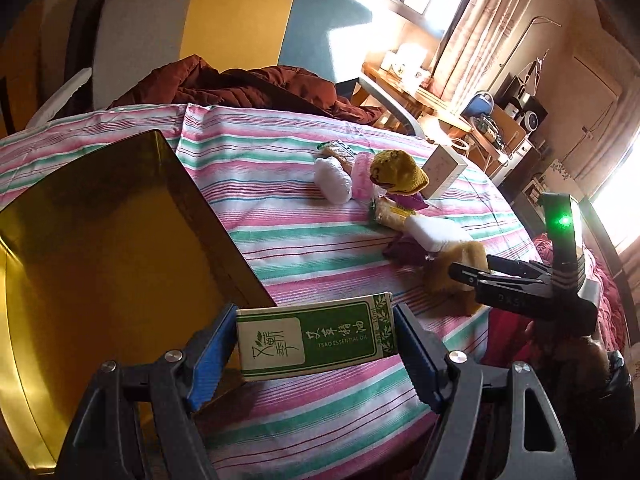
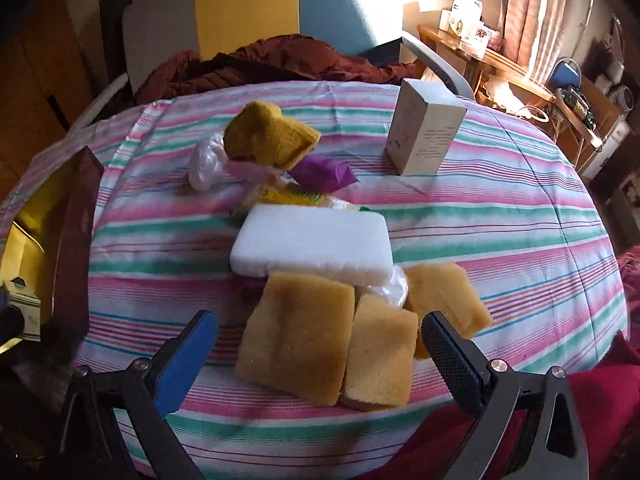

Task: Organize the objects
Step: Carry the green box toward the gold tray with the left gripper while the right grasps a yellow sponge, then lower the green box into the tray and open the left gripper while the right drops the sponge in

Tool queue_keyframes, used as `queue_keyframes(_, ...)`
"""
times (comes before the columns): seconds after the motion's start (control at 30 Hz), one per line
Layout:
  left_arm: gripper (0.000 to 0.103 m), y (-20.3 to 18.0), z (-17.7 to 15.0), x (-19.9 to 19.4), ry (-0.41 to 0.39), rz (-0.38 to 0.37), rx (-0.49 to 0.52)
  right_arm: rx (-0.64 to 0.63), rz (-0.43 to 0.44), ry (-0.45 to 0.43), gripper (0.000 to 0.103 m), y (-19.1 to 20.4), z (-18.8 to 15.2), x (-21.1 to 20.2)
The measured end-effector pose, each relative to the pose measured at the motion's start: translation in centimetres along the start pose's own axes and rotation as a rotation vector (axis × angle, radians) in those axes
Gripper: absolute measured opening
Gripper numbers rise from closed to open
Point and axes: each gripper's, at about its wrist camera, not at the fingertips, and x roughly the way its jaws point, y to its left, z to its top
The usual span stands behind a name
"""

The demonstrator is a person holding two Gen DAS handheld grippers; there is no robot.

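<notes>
Left tool (image 1: 316, 344) clamping green cardboard carton (image 1: 314, 338), right tool (image 2: 320, 356) wide over fuzzy tan pads (image 2: 298, 340).

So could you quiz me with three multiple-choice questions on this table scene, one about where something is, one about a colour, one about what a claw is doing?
1. Where does the tall white box stand?
A. far side of the table, beyond the sponges
B. inside the gold tin
C. on the chair

2. What colour is the flat foam block on the pile?
A. blue
B. white
C. black

3. What is the left claw doing?
A. hanging empty
B. gripping the green essential oil box
C. pinching the tablecloth

Answers: 1 A, it stands upright on the striped cloth behind the pile. 2 B, it is plainly white. 3 B, both pads press the box's ends.
</notes>
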Motion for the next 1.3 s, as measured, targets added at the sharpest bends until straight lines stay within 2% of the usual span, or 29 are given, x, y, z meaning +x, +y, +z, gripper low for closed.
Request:
queue_keyframes(0.07, 0.078, 0.2, -0.2, -0.5, -0.010, 0.002, -0.001, -0.008, -0.051, -0.019, 0.074, 0.6, -0.4, -0.2)
queue_keyframes(0.13, 0.078, 0.6, -0.5, -0.9, -0.019, 0.008, -0.012, 0.026, -0.033, -0.033, 0.069, 0.4, -0.5, -0.7)
queue_keyframes(0.17, 0.078, 1.0, -0.6, -1.1, -0.021, 0.011, -0.021, 0.044, -0.022, -0.050, 0.058, 0.2, -0.6, -1.2)
queue_keyframes(0.2, 0.078, 1.2, -0.7, -1.3, -0.023, 0.015, -0.027, 0.054, -0.013, -0.064, 0.051, 0.2, -0.6, -1.7)
queue_keyframes(0.43, 0.078, 3.1, -1.8, -2.6, -0.040, 0.042, -0.077, 0.006, 0.063, -0.130, 0.049, 2.7, -0.7, -5.0)
queue_keyframes(0.53, 0.078, 4.1, -2.0, -3.4, -0.054, 0.053, -0.098, 0.006, 0.136, -0.154, 0.049, 3.5, -0.8, -6.4)
queue_keyframes(0.57, 0.078, 4.4, -2.1, -3.6, -0.058, 0.057, -0.106, 0.033, 0.187, -0.162, 0.049, 3.3, -0.7, -6.8)
queue_keyframes(0.67, 0.078, 5.2, -2.3, -4.3, -0.072, 0.068, -0.124, 0.210, 0.476, -0.163, 0.049, 1.3, -0.3, -7.0)
queue_keyframes(0.7, 0.078, 5.4, -2.4, -4.6, -0.078, 0.074, -0.128, 0.236, 0.504, -0.163, 0.049, 1.3, -0.1, -6.9)
queue_keyframes(0.77, 0.078, 6.0, -2.6, -5.3, -0.092, 0.092, -0.138, 0.211, 0.457, -0.157, 0.049, 2.1, 0.2, -6.8)
queue_keyframes(0.97, 0.078, 9.7, -4.2, -7.4, -0.121, 0.174, -0.215, 0.094, 0.487, -0.128, 0.049, 6.8, 1.2, -6.2)
queue_keyframes(1.3, 0.079, 15.5, -7.6, -9.1, -0.120, 0.312, -0.330, -0.232, 0.592, -0.078, 0.049, 21.1, 3.3, -5.3)
